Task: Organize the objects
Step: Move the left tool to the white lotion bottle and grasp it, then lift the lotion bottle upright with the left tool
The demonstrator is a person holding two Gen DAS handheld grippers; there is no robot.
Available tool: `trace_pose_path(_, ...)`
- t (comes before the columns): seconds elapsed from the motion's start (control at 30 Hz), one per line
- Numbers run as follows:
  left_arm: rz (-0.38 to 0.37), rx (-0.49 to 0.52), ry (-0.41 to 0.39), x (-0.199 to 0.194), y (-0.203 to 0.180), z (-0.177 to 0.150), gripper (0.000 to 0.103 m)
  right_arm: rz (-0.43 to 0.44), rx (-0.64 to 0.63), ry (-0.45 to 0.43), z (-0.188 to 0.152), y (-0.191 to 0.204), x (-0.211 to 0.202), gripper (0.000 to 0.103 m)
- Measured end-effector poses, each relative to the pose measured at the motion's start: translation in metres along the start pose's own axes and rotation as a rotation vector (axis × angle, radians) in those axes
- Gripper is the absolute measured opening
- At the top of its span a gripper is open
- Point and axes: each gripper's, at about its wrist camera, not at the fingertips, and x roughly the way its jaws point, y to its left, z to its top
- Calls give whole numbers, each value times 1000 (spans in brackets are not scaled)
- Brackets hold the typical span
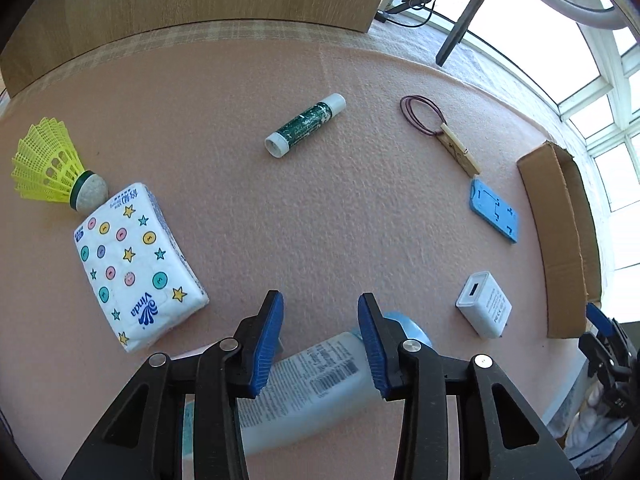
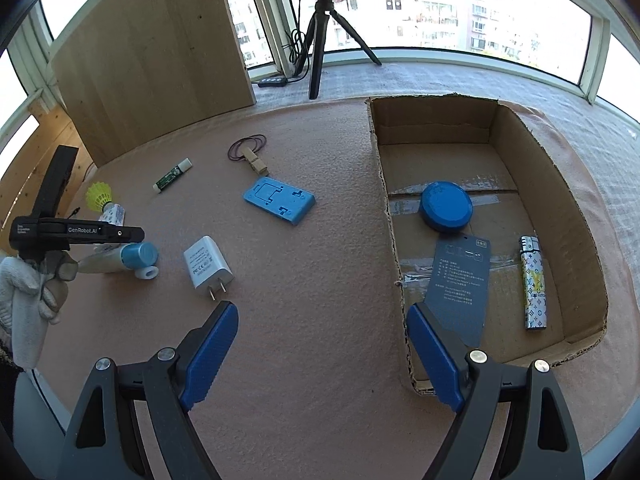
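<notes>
The left claw [image 1: 320,344] was down over the bottle [image 1: 308,384] at the counter's near edge, jaws straddling its body; whether the pads were pressing yet could not be told. The bottle lay on its side with its blue cap [image 2: 138,254] pointing toward the charger [image 2: 208,267], and a crosswise straddle looked the sensible way to lift it. The right claw [image 2: 322,354] hung released and empty, poised just over the near wall of the cardboard box [image 2: 390,216], likely waiting its turn. The box sat by the counter's right edge, already holding a blue lid [image 2: 446,206], a card [image 2: 460,280] and a lighter [image 2: 532,282]. Still loose on the counter [image 1: 340,208]: tissue pack [image 1: 136,264], shuttlecock [image 1: 48,164], glue stick [image 1: 306,124], clothespin [image 1: 460,150], blue holder [image 1: 494,210]. A pinkish textured cloth covered the counter; sunny windows behind, a tripod [image 2: 320,40] on the sill.
</notes>
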Motion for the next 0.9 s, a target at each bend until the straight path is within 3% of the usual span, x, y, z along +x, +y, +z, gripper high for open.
trace_pose_path(0.13, -13, -17, -11, -10, 4, -21, 41, -3, -6, 1, 1, 2, 0, 83)
trace_pose_path(0.47, 53, -48, -127, -45, 35, -52, 42, -57, 18, -52, 0, -12, -22, 83)
trace_pose_path(0.67, 33, -24, -96, -40, 39, -64, 42, -49, 7, -108, 3, -3, -46, 83)
trace_pose_path(0.9, 3, 7, -93, -36, 15, -82, 42, -22, -72, -151, 5, 28, -64, 83)
